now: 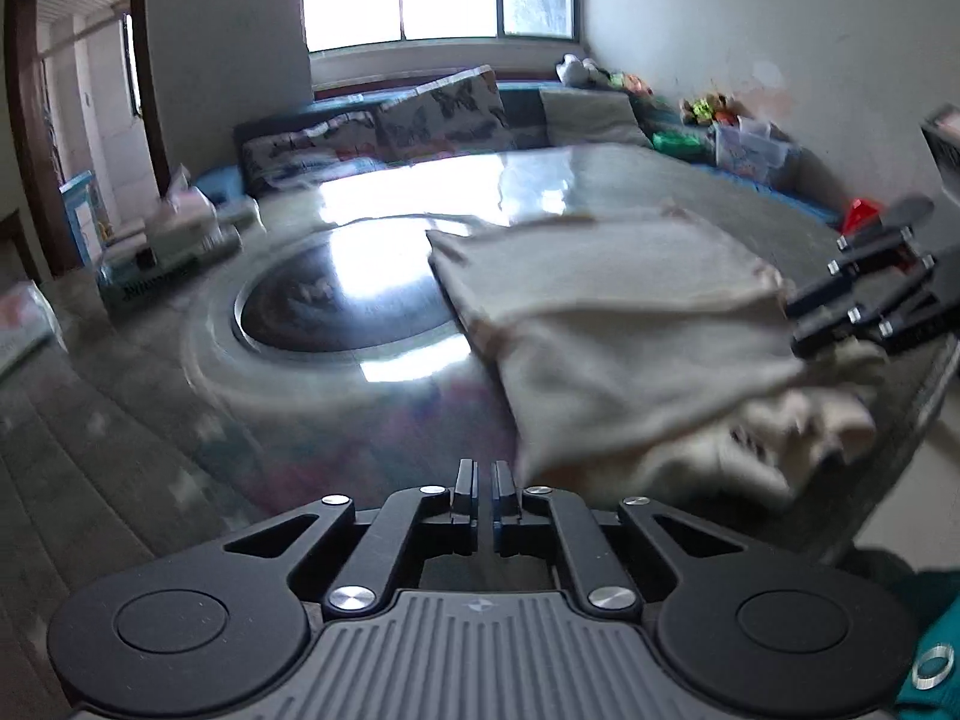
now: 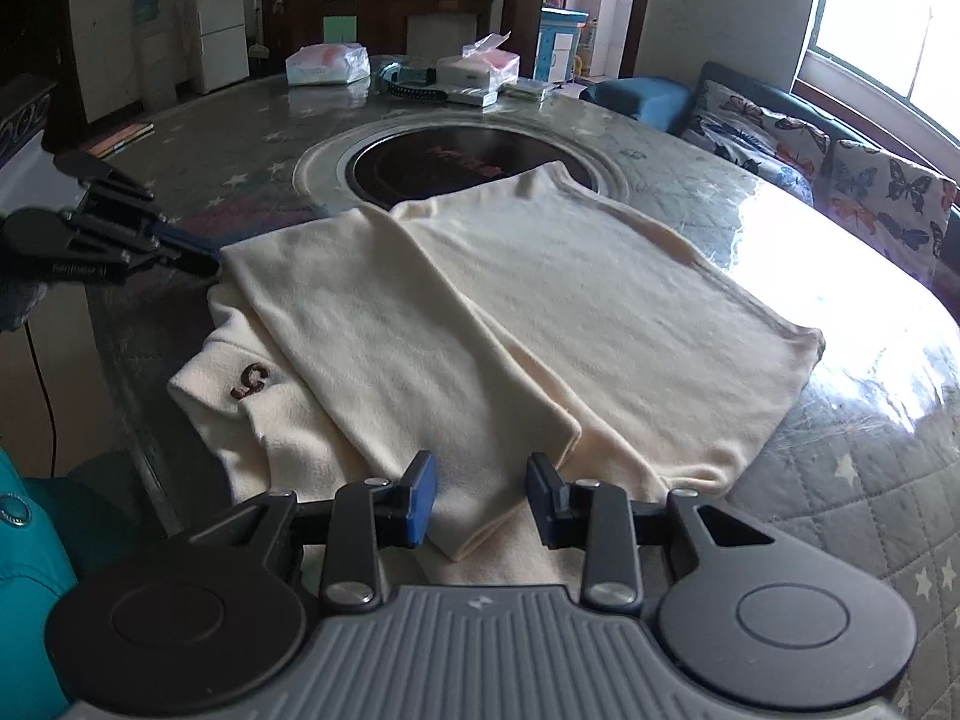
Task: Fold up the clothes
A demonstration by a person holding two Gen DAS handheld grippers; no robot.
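A cream garment (image 2: 480, 300) lies flat on the round table (image 2: 840, 480), one side folded over the middle, a small brown logo (image 2: 251, 381) near its left edge. My right gripper (image 2: 480, 498) is open at the near hem, its blue pads (image 2: 420, 501) apart over the cloth. My left gripper (image 2: 210, 264) reaches in from the left with its tips at the fold's far-left corner. In the left wrist view that left gripper (image 1: 483, 471) is shut with no cloth seen between its pads, and the garment (image 1: 630, 330) starts just right of them. The right gripper (image 1: 798, 330) rests at the cloth's far side.
A dark round hob (image 2: 450, 168) is set in the table's middle, just beyond the garment. Plastic-wrapped packs (image 2: 327, 63) and a white box (image 2: 474, 69) sit at the far rim. A sofa with butterfly cushions (image 2: 840, 168) runs along the right. A teal sleeve (image 2: 24, 540) shows at lower left.
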